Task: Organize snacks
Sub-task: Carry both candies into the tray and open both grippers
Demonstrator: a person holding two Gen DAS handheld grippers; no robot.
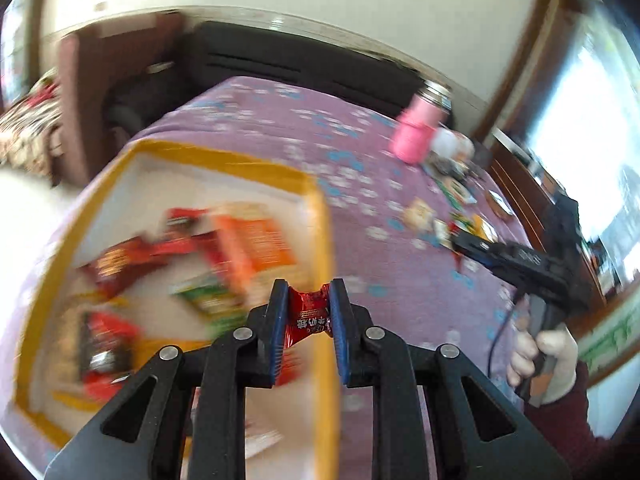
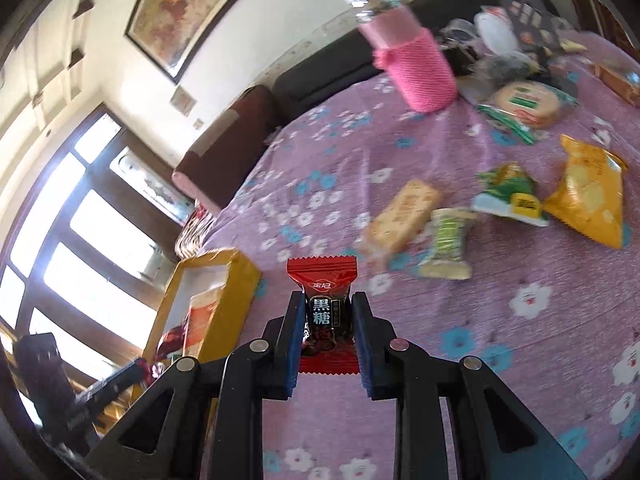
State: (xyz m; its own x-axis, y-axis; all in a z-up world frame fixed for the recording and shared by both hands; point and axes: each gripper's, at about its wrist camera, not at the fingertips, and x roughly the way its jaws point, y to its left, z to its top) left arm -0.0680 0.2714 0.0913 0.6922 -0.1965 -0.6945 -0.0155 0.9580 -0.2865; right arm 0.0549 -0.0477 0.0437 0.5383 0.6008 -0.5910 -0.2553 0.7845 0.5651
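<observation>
The left hand-held gripper (image 1: 308, 300) has its two blue pads squeezed tight on a small red shiny candy wrapper (image 1: 307, 314). The candy hangs over the right edge of a yellow-rimmed cardboard box with a white inside (image 1: 224, 158). The box sits on the counter with the purple flowered cloth (image 1: 352, 128). Inside the box, at about 9 o'clock from the candy, lie blurry red, orange and green snack packets (image 1: 192, 256).

The right hand-held gripper (image 2: 326, 312) is clamped on a red and black candy packet with white letters (image 2: 323, 300). This candy is held up above the purple cloth. The yellow box is at about 9 o'clock from it in the right wrist view.

More snacks lie loose on the cloth at about 1 to 2 o'clock from the right gripper. There is a pale yellow biscuit bar (image 2: 404, 214), a small green and white wrapped snack (image 2: 448, 244), a green and white pouch (image 2: 510, 194) and a yellow crinkly chip bag (image 2: 586, 192). Farther back is a round biscuit pack in clear wrap (image 2: 524, 104).

A bottle in a pink knitted cover (image 2: 414, 66) stands at about 12 o'clock, near the far edge of the counter.

In the left wrist view, a person's hand (image 1: 544, 360) holds the right gripper's handle at 3 o'clock.
</observation>
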